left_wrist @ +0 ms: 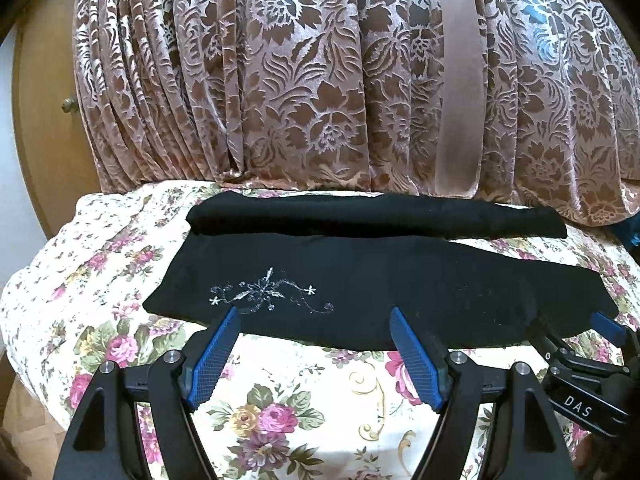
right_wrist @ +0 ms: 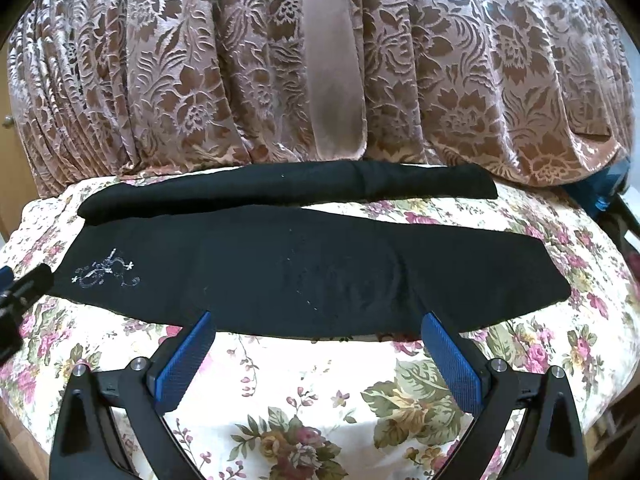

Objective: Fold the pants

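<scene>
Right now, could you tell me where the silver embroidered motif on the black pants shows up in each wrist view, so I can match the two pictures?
Left wrist view: the silver embroidered motif sits centre-left, on the near leg of the black pants, just beyond the left gripper.
Right wrist view: the motif lies far left, well left of the right gripper.
Shared landmark: the plain pink band in the brown floral curtain behind.

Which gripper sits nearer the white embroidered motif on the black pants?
Left. The left gripper is open at the pants' near edge, just below the embroidered motif. The right gripper, also open, sits further along the same edge, well right of the motif.
</scene>
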`<state>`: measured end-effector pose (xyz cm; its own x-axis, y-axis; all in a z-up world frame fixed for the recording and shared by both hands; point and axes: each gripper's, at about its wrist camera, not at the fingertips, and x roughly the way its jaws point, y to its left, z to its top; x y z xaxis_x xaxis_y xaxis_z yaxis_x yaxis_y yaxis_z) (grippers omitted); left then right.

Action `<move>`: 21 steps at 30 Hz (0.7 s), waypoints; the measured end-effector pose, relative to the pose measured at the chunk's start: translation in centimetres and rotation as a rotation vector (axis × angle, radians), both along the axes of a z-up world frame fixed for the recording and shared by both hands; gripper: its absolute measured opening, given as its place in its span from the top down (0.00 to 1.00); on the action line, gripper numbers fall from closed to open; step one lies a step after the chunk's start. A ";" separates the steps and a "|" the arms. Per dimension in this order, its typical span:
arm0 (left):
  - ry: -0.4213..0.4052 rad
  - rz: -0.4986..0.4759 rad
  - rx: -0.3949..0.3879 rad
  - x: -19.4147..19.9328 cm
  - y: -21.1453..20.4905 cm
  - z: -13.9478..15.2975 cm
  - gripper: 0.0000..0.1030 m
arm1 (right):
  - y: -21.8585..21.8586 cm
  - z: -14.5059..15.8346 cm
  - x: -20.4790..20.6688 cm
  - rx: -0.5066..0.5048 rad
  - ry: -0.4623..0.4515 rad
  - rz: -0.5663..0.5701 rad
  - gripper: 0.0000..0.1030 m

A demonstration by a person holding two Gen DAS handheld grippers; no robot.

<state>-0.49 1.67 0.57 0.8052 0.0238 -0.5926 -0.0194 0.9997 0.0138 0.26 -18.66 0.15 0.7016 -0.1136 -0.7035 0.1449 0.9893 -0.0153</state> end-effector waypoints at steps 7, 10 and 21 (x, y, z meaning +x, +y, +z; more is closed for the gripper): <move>0.008 0.022 0.011 0.0 0.7 -0.2 0.24 | -0.2 -0.3 0.1 -0.001 0.020 -0.006 0.00; 0.010 0.030 0.013 0.0 1.1 -0.3 0.24 | 0.0 -0.4 0.0 -0.004 0.021 0.000 0.00; 0.031 0.060 0.022 0.4 2.0 -0.9 0.24 | 0.5 -1.1 0.4 -0.002 0.050 0.007 0.00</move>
